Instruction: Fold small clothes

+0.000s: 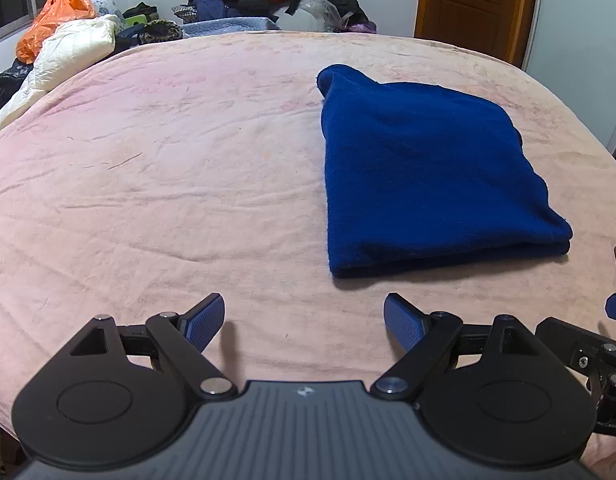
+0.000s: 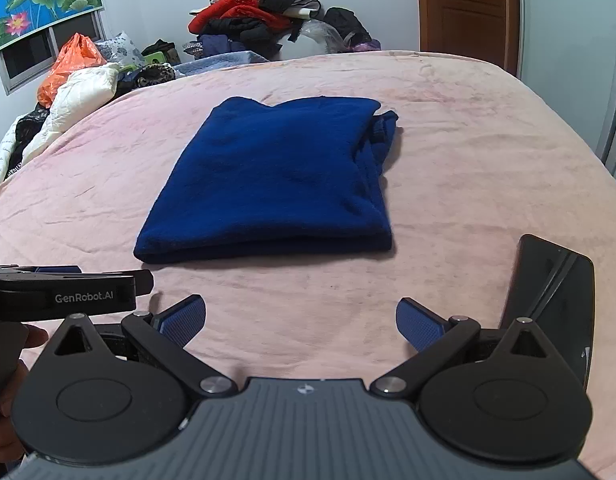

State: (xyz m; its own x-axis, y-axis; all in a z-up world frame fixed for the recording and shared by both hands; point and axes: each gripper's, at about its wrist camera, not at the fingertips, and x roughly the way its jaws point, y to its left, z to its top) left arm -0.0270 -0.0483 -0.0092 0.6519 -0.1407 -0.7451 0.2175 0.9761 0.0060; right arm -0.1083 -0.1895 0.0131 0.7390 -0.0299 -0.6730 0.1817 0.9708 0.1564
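A dark blue fleece garment (image 1: 428,168) lies folded into a thick rectangle on the pink bed sheet (image 1: 168,168); the right wrist view shows the same garment (image 2: 276,184) with layered edges along its right side. My left gripper (image 1: 304,324) is open, hovering over bare sheet short of the garment's near left corner. My right gripper (image 2: 302,326) is also open, just short of the garment's near edge. Nothing sits between either pair of fingers. The left gripper's body (image 2: 64,292) shows at the left of the right wrist view.
A pile of clothes (image 2: 260,16), an orange bag (image 2: 72,60) and white bedding (image 2: 80,92) crowd the far left side of the bed. A wooden door (image 2: 468,4) stands at the back right. A dark phone-like slab (image 2: 548,292) lies on the sheet near right.
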